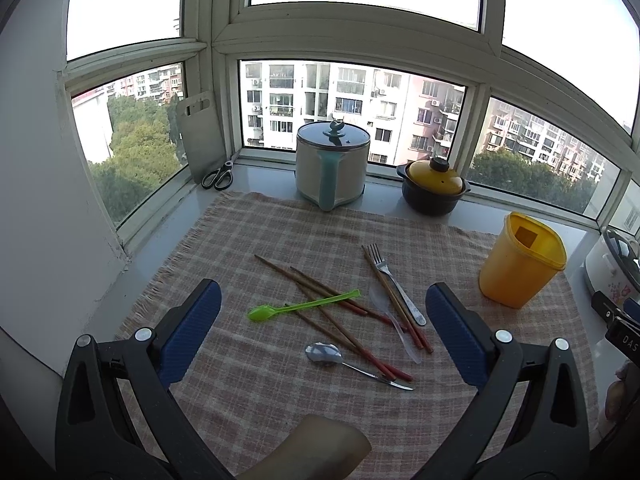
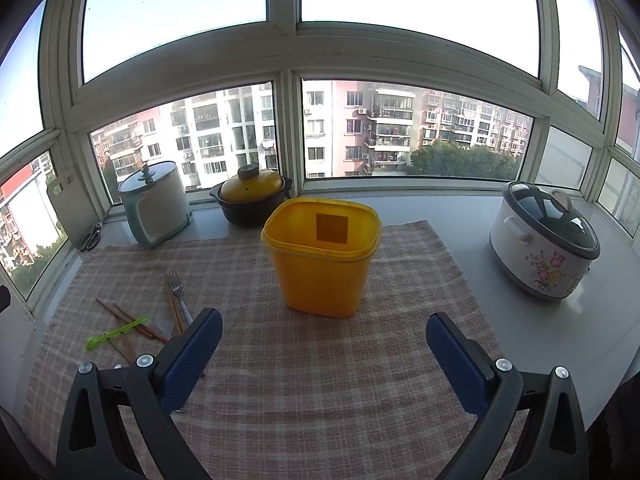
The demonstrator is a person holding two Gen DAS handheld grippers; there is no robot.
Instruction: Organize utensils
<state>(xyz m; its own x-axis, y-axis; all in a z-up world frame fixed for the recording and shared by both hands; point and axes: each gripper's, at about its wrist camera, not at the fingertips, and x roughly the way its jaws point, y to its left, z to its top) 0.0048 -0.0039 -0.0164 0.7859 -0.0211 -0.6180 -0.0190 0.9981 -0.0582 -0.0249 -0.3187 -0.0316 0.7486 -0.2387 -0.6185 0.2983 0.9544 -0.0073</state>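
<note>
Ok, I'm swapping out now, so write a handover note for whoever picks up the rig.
Left gripper: open, holding nothing, over the utensil pile.
Right gripper: open, holding nothing, facing the yellow container.
On the checked cloth: chopsticks, green spoon, fork, metal spoon, clear spoon.
Done: nothing; the container looks empty.
Left: move every utensil into the container.

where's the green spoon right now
In the left wrist view the green spoon lies on the checked cloth, left of the fork, its handle crossing the chopsticks; it is ungripped.
</note>
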